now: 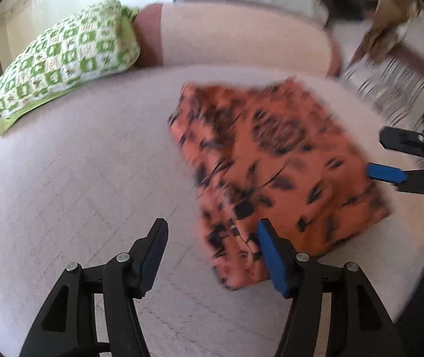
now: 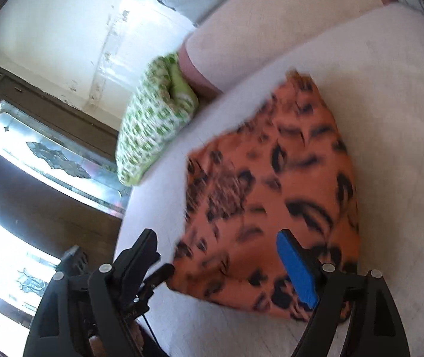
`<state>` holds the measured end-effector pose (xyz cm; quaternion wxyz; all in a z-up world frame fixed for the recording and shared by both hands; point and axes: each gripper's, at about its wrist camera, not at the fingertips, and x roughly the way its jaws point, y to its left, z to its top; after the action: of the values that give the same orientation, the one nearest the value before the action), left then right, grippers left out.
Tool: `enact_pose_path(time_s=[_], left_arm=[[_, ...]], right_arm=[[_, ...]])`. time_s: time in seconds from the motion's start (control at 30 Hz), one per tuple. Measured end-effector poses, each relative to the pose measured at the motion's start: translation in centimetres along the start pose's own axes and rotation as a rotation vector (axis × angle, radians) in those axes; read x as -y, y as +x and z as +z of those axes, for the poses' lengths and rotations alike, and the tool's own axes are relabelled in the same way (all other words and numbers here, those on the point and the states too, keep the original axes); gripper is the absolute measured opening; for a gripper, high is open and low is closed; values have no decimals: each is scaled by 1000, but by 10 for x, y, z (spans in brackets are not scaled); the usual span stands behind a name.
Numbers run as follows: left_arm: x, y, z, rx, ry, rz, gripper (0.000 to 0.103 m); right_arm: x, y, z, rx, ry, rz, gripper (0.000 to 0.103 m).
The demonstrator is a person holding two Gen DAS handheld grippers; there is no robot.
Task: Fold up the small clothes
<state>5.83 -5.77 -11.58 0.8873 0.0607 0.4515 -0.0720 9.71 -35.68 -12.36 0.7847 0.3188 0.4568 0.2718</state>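
**A:** An orange garment with black markings (image 1: 274,175) lies as a compact rectangle on the pale sofa seat (image 1: 78,196), apparently already folded. In the left wrist view it fills the 1 to 3 o'clock area.

**B:** And the left hand-held gripper (image 1: 212,255)?

**A:** Spread wide and holding nothing. Its blue-padded finger overlaps the garment's near corner in this view, while the black one is over bare cushion. Whether the pad touches cloth, I cannot tell; the picture is blurred.

**B:** The other side?

**A:** The right hand-held gripper (image 2: 220,264) is also spread and empty. It sits at the garment's near edge, at 6 o'clock in its own view.

**B:** Why there?

**A:** Probably to pinch an edge for another fold, or to smooth the bundle.

**B:** Anything nearby?

**A:** A green-and-white patterned cushion (image 1: 60,59) sits at 10 o'clock against the sofa's arm, well apart from the garment.
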Motion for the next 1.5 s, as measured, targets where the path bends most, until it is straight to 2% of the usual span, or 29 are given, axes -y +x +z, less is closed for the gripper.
enact_pose_path(time_s=[0.03, 0.1, 0.13, 0.2, 0.3, 0.43, 0.47, 0.57, 0.63, 0.7, 0.73, 0.8, 0.9, 0.93, 1.03, 1.07, 1.13, 1.23, 1.3, 1.5], left_arm=[[-5, 7, -1, -24, -23, 13, 65], [-16, -2, -3, -28, -113, -27, 65], [-16, -10, -4, -5, -113, -31, 65], [-9, -28, -5, 32, -62, -5, 65], [-3, -45, -9, 48, -64, -13, 65], [2, -63, -16, 58, -73, -3, 66], [1, -67, -18, 60, -76, -2, 66], [-2, -78, -23, 63, -104, 9, 66], [-4, -84, -24, 67, -114, 17, 67], [-6, -88, -25, 84, -120, 28, 75], [-6, -90, -26, 91, -122, 41, 76], [-4, -93, -27, 97, -122, 35, 76], [2, -101, -32, 108, -127, 29, 84], [5, -106, -36, 115, -128, 33, 84], [13, -119, -47, 128, -134, 35, 84], [17, -128, -53, 148, -141, 43, 84], [25, -145, -60, 182, -147, 52, 86], [28, -161, -61, 192, -177, 1, 96], [28, -168, -57, 184, -196, -12, 101], [31, -181, -49, 210, -200, 9, 102]], right_arm=[[9, 9, -2, -23, 27, -20, 85], [14, 8, -6, -19, 83, 6, 85], [6, -3, -9, 8, 74, 54, 85], [-7, -17, -17, 49, 30, 83, 85], [-20, -23, -19, 55, -8, 38, 85], [-29, -8, 4, 78, -43, -19, 85], [-24, 1, 11, 78, -22, -39, 86], [12, 35, 19, -10, 88, -72, 87], [6, 30, 20, 10, 75, -82, 87], [-18, 10, 14, 44, 12, -75, 87], [-31, -3, 7, 69, -31, -80, 87], [-50, -27, -9, 112, -104, -115, 87], [-76, -59, -49, 147, -232, -286, 89], [-84, -71, -68, 179, -283, -372, 91], [-96, -90, -109, 229, -377, -485, 103], [-98, -94, -123, 236, -377, -531, 103], [-96, -98, -140, 223, -377, -560, 103], [-104, -91, -154, 176, -436, -653, 103], [-108, -88, -155, 183, -468, -685, 103], [-120, -97, -151, 228, -465, -717, 103]])
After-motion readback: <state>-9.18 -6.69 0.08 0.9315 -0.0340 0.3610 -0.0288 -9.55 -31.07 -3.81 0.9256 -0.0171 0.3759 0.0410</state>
